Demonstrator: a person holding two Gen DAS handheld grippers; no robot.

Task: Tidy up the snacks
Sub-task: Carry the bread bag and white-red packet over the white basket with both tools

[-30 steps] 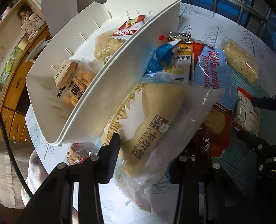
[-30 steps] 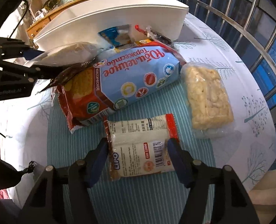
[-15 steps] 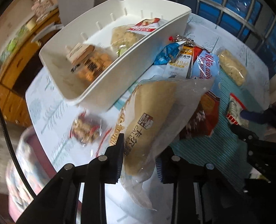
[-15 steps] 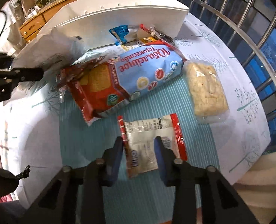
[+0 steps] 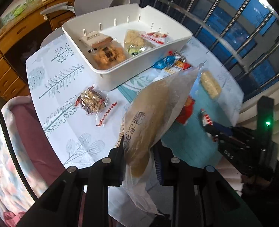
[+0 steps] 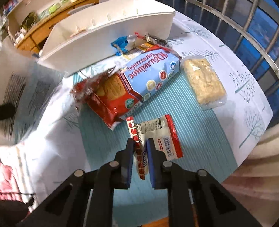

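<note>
My left tongs [image 5: 139, 151], closing, have lifted the clear-wrapped tan bread loaf [image 5: 150, 113] higher; my right tongs [image 6: 140, 151] have clamped the red-edged white snack packet [image 6: 154, 134], raising it.

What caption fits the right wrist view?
Right gripper shut on a red-edged wafer pack above the teal mat, white bin behind.

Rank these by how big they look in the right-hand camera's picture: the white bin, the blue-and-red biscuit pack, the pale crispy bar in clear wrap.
1. white bin, clearly largest.
2. blue-and-red biscuit pack.
3. pale crispy bar, smallest.
Bar and pack lie about equally far, so that order is sound.
</note>
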